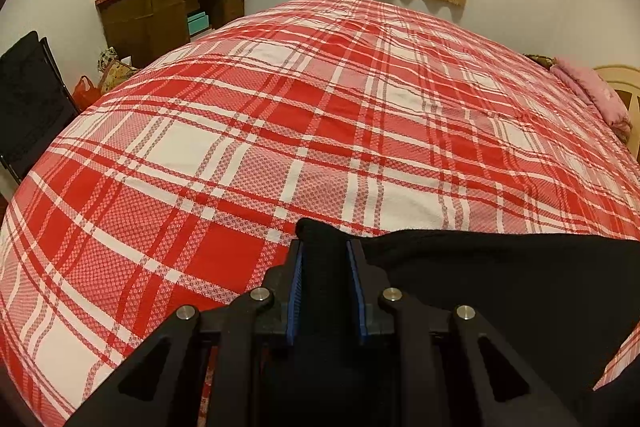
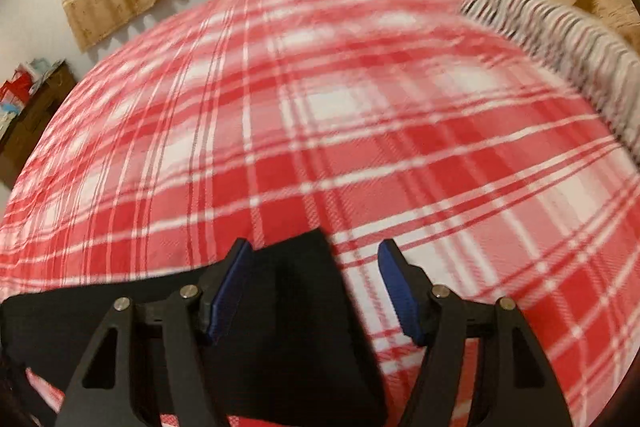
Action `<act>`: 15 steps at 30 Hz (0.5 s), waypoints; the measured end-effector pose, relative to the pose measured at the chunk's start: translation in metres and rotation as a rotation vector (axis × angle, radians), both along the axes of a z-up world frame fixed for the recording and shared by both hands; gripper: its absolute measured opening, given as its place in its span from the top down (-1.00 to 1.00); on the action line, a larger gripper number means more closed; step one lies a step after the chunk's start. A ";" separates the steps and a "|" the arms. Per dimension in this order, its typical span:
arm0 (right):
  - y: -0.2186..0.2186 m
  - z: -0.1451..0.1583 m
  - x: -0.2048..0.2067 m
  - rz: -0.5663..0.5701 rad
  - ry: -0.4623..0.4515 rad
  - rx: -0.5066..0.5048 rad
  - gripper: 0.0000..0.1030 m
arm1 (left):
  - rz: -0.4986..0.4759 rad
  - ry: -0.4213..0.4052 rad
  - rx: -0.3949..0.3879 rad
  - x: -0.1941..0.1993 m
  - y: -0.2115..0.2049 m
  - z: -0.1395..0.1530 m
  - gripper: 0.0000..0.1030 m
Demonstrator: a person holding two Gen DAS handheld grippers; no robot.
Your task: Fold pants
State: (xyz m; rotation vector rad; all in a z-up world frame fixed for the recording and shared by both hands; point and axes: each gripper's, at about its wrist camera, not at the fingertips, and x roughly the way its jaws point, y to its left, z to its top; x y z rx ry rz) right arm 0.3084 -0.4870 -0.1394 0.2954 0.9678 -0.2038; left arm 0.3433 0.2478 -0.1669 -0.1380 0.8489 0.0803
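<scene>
On the bed: you are working over a red-and-white plaid bedspread (image 1: 320, 115), with the black fabric pants (image 1: 500, 279) stretched along its near edge.
Left gripper: your left gripper (image 1: 326, 267) stands narrow, its blue pads clamped on a bunched corner of the pants.
Right gripper: your right gripper (image 2: 316, 267) stands fairly wide; the other black corner (image 2: 288, 267) sits between the jaws against the left pad, the right pad clear of it, so nothing is gripped there. The view is blurred.
Step in hand: by my reading, you are securing both ends before the first fold.
Next move: centre the corner and pinch it, then lift both ends together and keep the cloth taut.
Containers: none on the bed; a brown wooden desk (image 1: 160, 15) by the wall carries red bags and boxes, contents too small to tell.
</scene>
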 end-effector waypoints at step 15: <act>0.036 0.019 -0.012 0.196 -0.114 -0.047 0.78 | -0.062 -0.068 0.048 -0.012 -0.007 0.022 0.77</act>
